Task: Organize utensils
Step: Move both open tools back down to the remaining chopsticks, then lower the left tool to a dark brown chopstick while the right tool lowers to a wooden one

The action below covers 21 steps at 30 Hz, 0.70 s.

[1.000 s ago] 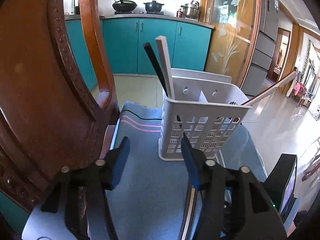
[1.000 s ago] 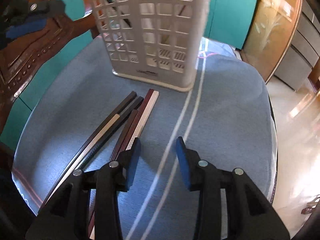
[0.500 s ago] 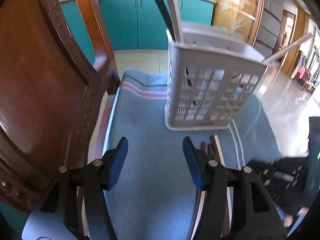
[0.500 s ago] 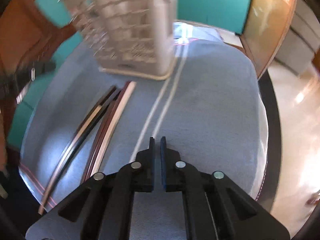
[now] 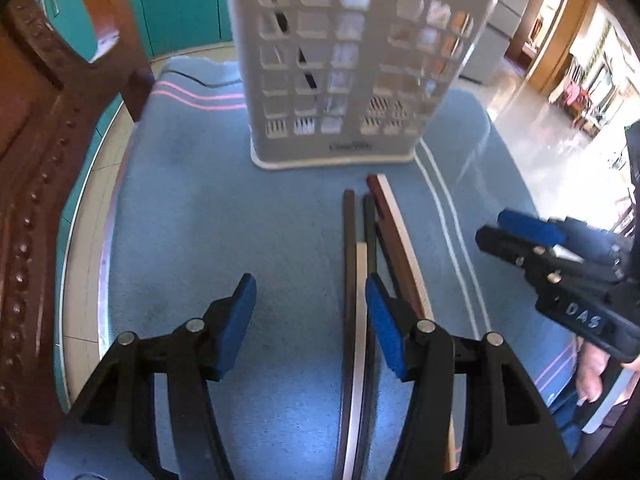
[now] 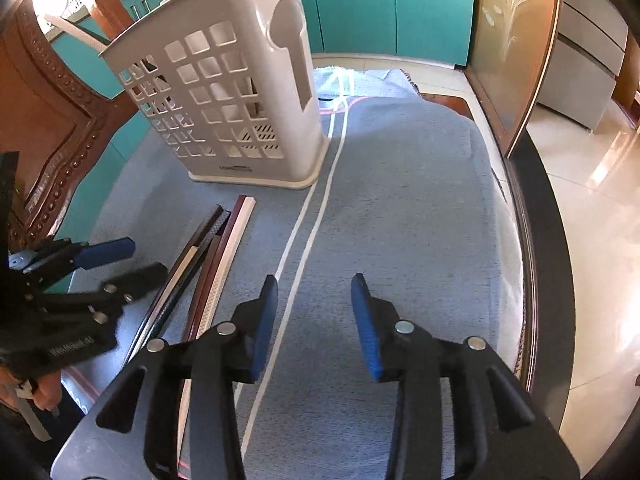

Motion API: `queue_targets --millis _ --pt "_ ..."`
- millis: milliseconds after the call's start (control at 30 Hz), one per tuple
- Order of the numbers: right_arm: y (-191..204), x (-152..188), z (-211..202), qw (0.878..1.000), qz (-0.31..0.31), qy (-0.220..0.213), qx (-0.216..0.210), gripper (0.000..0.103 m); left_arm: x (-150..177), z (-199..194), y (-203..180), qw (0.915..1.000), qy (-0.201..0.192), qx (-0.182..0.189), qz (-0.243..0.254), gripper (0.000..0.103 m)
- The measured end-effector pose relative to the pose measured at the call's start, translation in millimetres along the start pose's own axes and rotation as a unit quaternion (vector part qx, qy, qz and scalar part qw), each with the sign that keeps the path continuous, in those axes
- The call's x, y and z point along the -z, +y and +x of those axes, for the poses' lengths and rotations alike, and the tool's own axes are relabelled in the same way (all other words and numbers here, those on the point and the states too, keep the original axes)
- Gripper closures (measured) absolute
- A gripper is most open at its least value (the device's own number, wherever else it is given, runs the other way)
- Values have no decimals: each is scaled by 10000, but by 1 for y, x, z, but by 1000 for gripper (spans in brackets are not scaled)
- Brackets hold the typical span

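Two grippers are seen above a table covered by a blue cloth (image 6: 400,208), on which the largest task item, the white perforated caddy (image 5: 352,64), stands upright at the far side; it is judged light, stiff plastic, liable to slide or tip on the cloth if nudged, and dark sticks can already be made out through its lattice in the left wrist view; just in front of its base, apart from it, a bundle of chopsticks (image 5: 374,248) is laid flat, side by side and roughly parallel, pointing toward the caddy, in dark, reddish-brown and pale colours; each is judged thin, rigid, light and smooth, so that slipping or pivoting between the pads is to be expected unless it is taken near the middle of its length, squarely across its narrow width, and preferably one at a time, since the neighbours are touching; the left gripper (image 5: 308,312) is held low over the cloth with its fingers well apart and nothing between them, its right pad just beside the nearest sticks; the right gripper (image 6: 314,320) is likewise held spread and empty, right of the bundle, over the white stripes.
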State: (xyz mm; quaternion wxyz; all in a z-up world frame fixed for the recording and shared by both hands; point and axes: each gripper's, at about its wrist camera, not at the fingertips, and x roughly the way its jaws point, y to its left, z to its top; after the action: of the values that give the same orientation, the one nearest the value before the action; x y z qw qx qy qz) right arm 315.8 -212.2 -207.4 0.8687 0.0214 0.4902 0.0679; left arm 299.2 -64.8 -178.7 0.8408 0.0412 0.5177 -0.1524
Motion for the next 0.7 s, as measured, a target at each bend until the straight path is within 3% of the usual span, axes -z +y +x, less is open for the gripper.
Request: queue_targets --millis 267,500,700 --pt "9 7 2 10000 -70 26 27 60 5 2 -3 10000 39 -64 57 46" --pt "16 8 2 9999 -112 25 45 60 6 -2 -12 9980 -24 -588 225 46" --pt "31 5 8 9997 -238 -21 -1 60 5 -4 -16 9968 -75 -727 324 47"
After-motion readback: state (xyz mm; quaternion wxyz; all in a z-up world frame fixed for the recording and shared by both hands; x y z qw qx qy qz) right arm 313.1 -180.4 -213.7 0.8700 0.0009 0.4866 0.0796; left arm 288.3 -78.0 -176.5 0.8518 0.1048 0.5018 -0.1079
